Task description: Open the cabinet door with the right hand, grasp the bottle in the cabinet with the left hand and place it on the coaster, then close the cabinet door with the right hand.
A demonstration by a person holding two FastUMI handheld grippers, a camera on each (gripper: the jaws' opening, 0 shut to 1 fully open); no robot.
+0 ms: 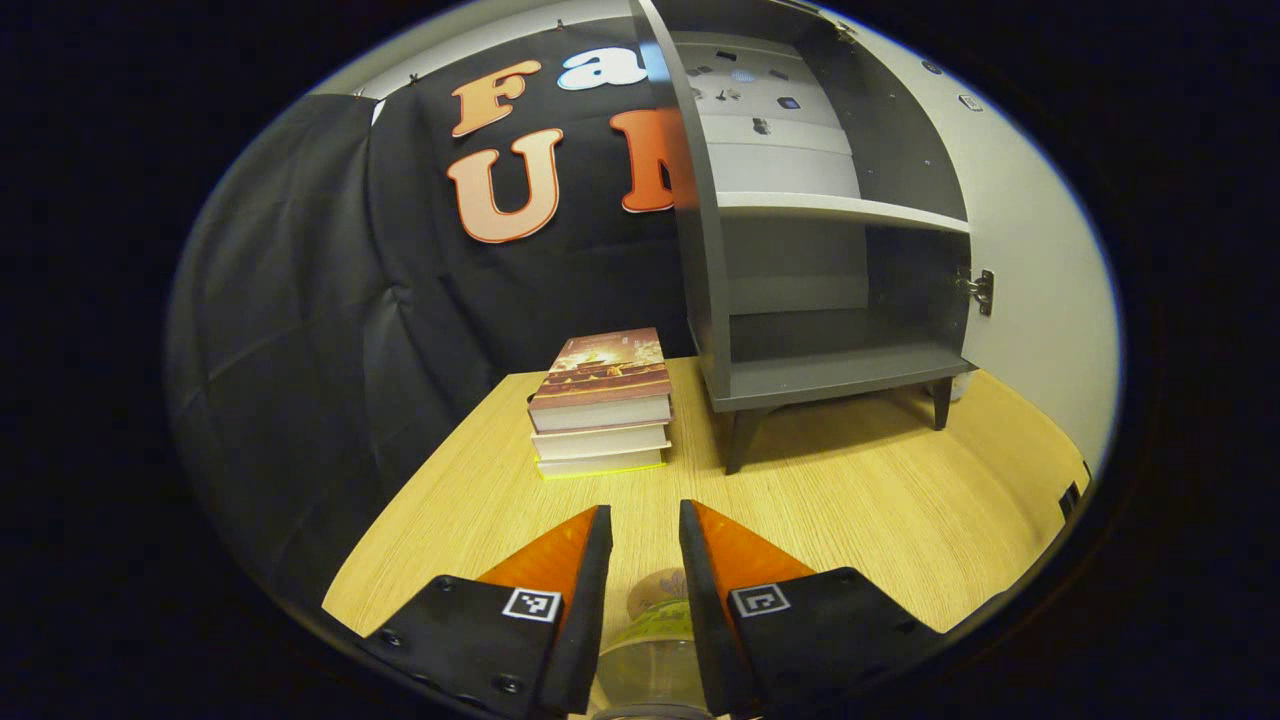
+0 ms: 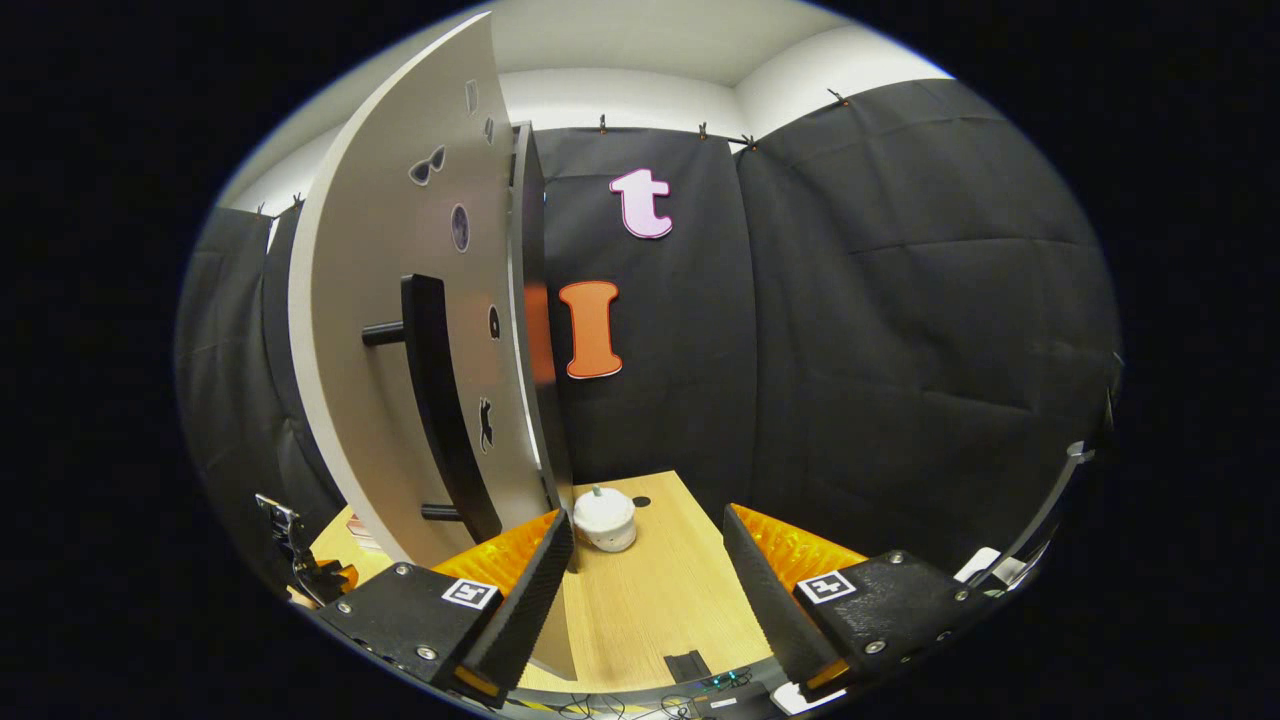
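My left gripper (image 1: 645,510) hangs low over the wooden table (image 1: 850,500), shut on a clear bottle (image 1: 650,655) with a yellow-green label that stands between its fingers. A round tan patch (image 1: 660,592) shows just past the bottle; I cannot tell whether it is the coaster. The grey cabinet (image 1: 800,370) stands open ahead on the right, and the shelves I can see are bare. In the right gripper view the white cabinet door (image 2: 400,330) with its black bar handle (image 2: 440,400) swings out on the left. My right gripper (image 2: 648,520) is open, its left finger close to the door's lower edge.
A stack of three books (image 1: 602,410) lies on the table left of the cabinet. A small white lidded pot (image 2: 605,520) sits beside the door's foot near the back edge of the table. Black cloth walls close in behind and on the sides.
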